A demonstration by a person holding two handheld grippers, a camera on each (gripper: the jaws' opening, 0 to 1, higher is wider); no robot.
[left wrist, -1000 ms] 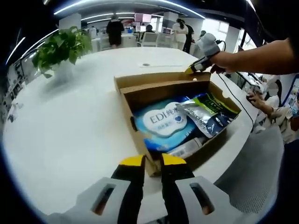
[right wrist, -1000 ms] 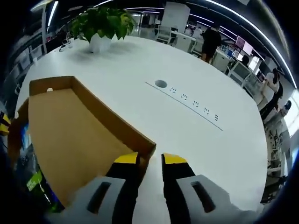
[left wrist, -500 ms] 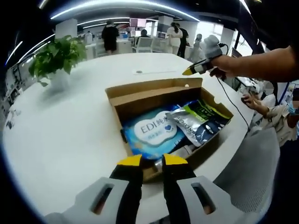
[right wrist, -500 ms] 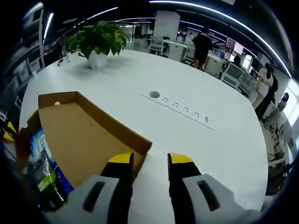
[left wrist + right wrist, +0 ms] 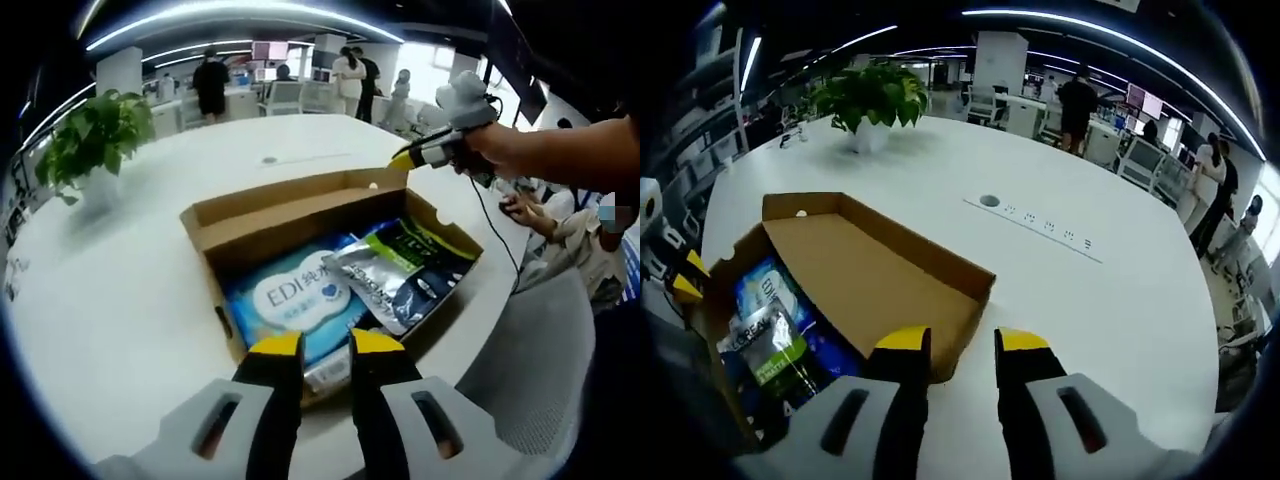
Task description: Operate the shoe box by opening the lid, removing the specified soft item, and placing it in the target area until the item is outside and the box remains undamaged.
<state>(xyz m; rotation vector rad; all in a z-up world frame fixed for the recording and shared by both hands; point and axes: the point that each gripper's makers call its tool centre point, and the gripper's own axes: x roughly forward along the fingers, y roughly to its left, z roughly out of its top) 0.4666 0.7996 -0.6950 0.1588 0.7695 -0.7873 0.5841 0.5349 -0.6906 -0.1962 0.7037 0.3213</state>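
The brown cardboard shoe box (image 5: pixel 300 215) sits open on the round white table (image 5: pixel 110 300), its lid (image 5: pixel 865 285) folded back flat on the far side from the person. Inside lie a soft blue packet printed "EDI" (image 5: pixel 295 300) and, partly over its right end, a silver-and-green foil pouch (image 5: pixel 400 270). The left gripper (image 5: pixel 325 345) hovers at the box's near edge, its yellow-tipped jaws released with a narrow gap, grasping nothing. The right gripper (image 5: pixel 950 340) hangs just beside the lid's free edge, jaws apart and empty; in the left gripper view it is at the box's far right corner. A green potted plant (image 5: pixel 872 100) stands far across the table.
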